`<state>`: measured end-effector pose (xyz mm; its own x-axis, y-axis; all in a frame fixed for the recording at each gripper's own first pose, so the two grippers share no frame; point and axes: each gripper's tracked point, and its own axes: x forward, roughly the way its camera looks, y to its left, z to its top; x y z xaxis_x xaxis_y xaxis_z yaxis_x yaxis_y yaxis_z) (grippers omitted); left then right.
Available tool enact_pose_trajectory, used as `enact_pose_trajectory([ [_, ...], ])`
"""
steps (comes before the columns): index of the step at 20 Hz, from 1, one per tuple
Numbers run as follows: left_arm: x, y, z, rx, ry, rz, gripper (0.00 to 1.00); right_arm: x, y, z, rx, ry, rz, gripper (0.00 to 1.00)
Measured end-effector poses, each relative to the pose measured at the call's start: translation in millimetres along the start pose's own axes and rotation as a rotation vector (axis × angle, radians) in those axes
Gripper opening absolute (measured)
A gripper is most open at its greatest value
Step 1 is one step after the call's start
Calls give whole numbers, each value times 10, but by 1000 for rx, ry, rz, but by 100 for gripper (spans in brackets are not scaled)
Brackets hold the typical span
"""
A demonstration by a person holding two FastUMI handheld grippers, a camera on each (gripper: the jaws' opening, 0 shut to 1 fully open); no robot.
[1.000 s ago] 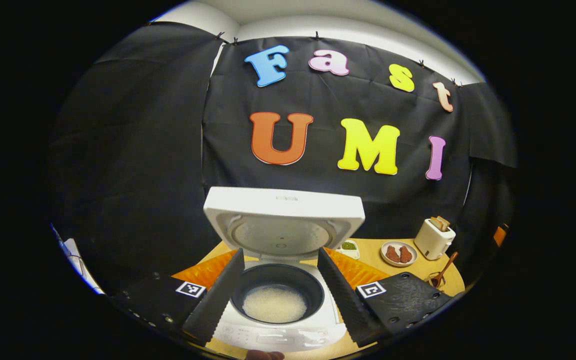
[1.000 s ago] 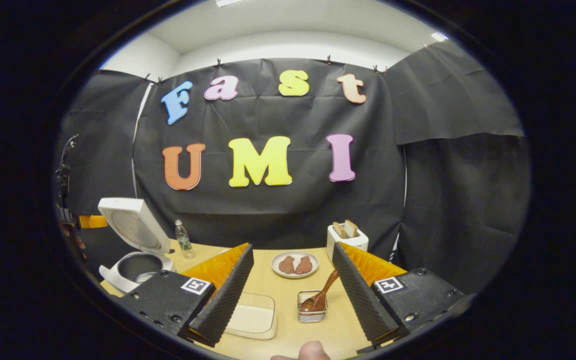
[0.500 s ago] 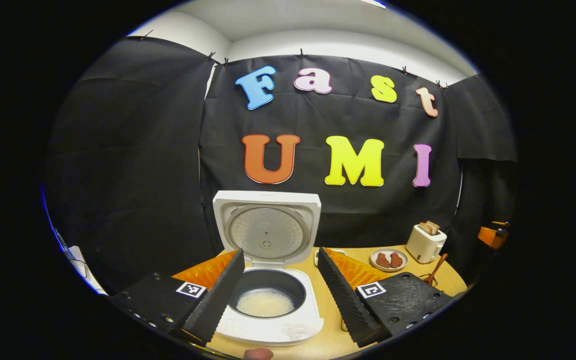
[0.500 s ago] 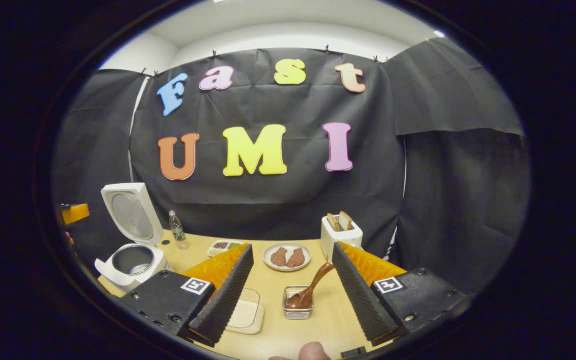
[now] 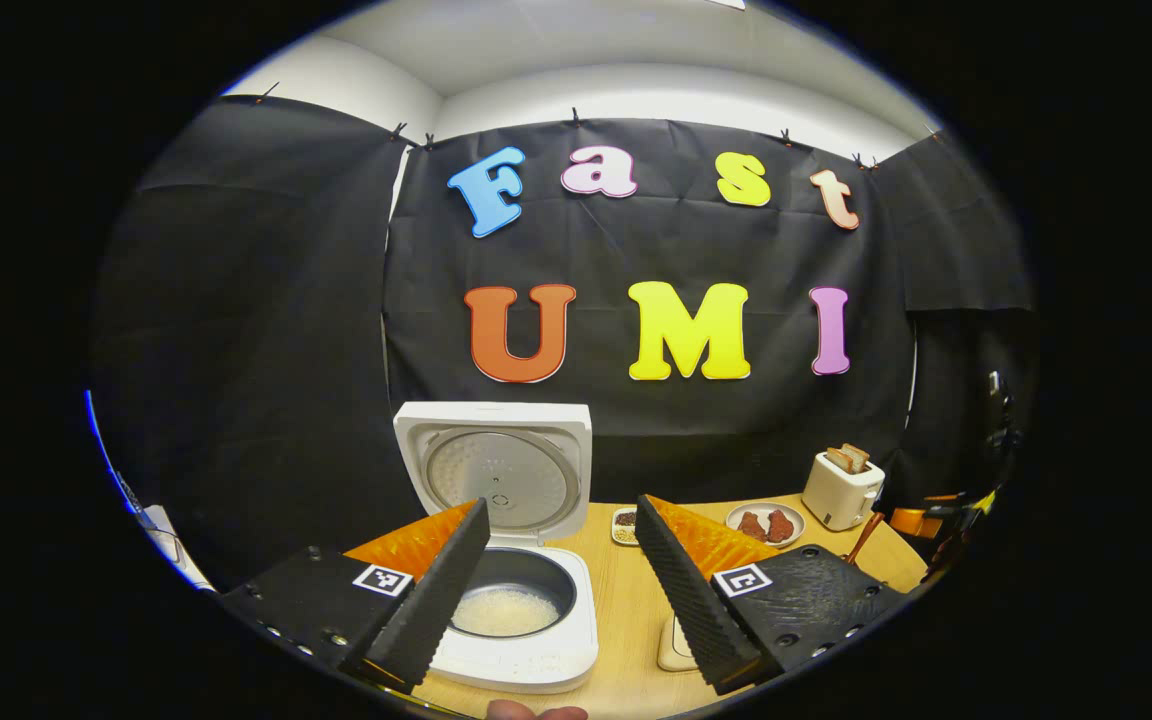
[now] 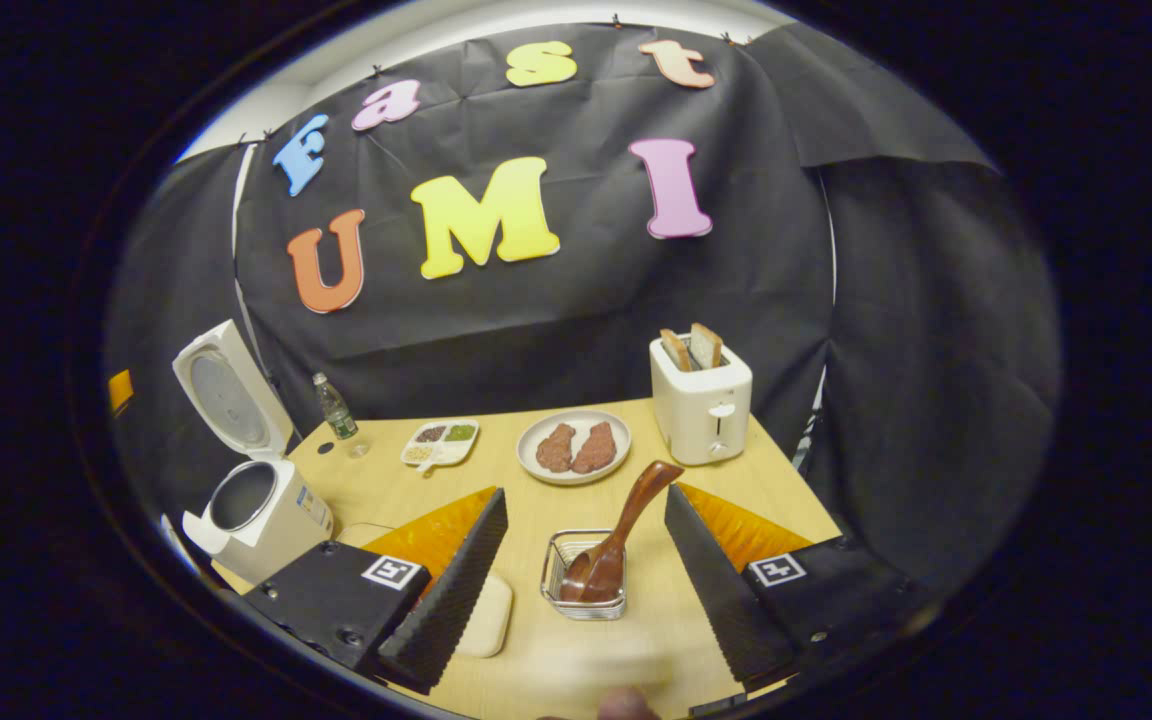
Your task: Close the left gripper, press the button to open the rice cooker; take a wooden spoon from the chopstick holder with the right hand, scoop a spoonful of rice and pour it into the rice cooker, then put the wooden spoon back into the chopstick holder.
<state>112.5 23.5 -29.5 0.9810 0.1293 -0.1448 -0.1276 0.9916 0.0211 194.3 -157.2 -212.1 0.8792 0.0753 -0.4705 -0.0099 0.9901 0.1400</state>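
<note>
The white rice cooker (image 5: 526, 640) stands open with its lid (image 5: 491, 470) upright and white rice in the dark pot (image 5: 506, 610). My left gripper (image 5: 556, 600) is open a little in front of it, holding nothing. In the right gripper view the cooker (image 6: 266, 515) sits at the far left. The brown wooden spoon (image 6: 621, 535) leans in the wire chopstick holder (image 6: 584, 578), handle up to the right. My right gripper (image 6: 581, 585) is open, its fingers on either side of the holder and nearer than it.
A pale rice container (image 6: 488, 615) lies left of the holder, partly behind a finger. Farther back on the wooden table (image 6: 736, 480) are a plate of meat (image 6: 574, 447), a toaster with bread (image 6: 701, 400), a seasoning dish (image 6: 441, 443) and a small bottle (image 6: 336, 408).
The left gripper has drawn back from the cooker, which looks smaller now. The right gripper has risen and tipped down over the holder. The spoon stays in the holder.
</note>
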Motion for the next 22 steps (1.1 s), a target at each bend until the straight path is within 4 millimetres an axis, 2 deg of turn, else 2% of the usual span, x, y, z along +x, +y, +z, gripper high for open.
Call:
enact_pose_trajectory([
  [2, 9, -18, 33, -18, 3, 27, 94, 260, -97, -138, 29, 40, 13, 100],
  [4, -7, -122, 46, -54, 9, 19, 94, 509, -204, -237, 30, 78, 19, 98],
  [8, 5, -4, 99, -34, 30, 72, 94, 935, -324, -448, 66, 154, 21, 91],
  [9, 1, 37, 115, -33, 30, 91, 94, 1016, -354, -484, 69, 168, 21, 78],
  [10, 1, 50, 90, -38, 43, 102, 94, 1095, -368, -532, 77, 180, 21, 84],
  [11, -19, 42, 38, -43, 61, 110, 94, 1169, -363, -556, 91, 192, 26, 72],
  [12, -31, 55, 19, -38, 70, 120, 94, 1225, -346, -587, 105, 200, 32, 78],
  [14, -12, 108, 4, -31, 82, 142, 94, 1306, -299, -642, 121, 218, 53, 67],
  [15, -14, 97, -15, -34, 91, 147, 94, 1337, -293, -656, 126, 225, 55, 53],
  [16, -24, 99, -14, -33, 92, 151, 94, 1341, -283, -654, 137, 230, 62, 49],
  [17, -29, 99, -8, -30, 88, 152, 94, 1338, -271, -639, 146, 232, 67, 50],
  [18, -33, 102, -3, -25, 84, 153, 94, 1338, -290, -626, 151, 229, 60, 45],
  [19, -48, 110, -8, -21, 85, 153, 94, 1323, -305, -615, 153, 229, 56, 25],
  [20, -60, 116, -24, -19, 86, 152, 94, 1280, -294, -616, 162, 232, 59, 30],
  [22, -90, 148, -29, -16, 83, 153, 94, 1164, -256, -604, 179, 238, 62, 25],
])
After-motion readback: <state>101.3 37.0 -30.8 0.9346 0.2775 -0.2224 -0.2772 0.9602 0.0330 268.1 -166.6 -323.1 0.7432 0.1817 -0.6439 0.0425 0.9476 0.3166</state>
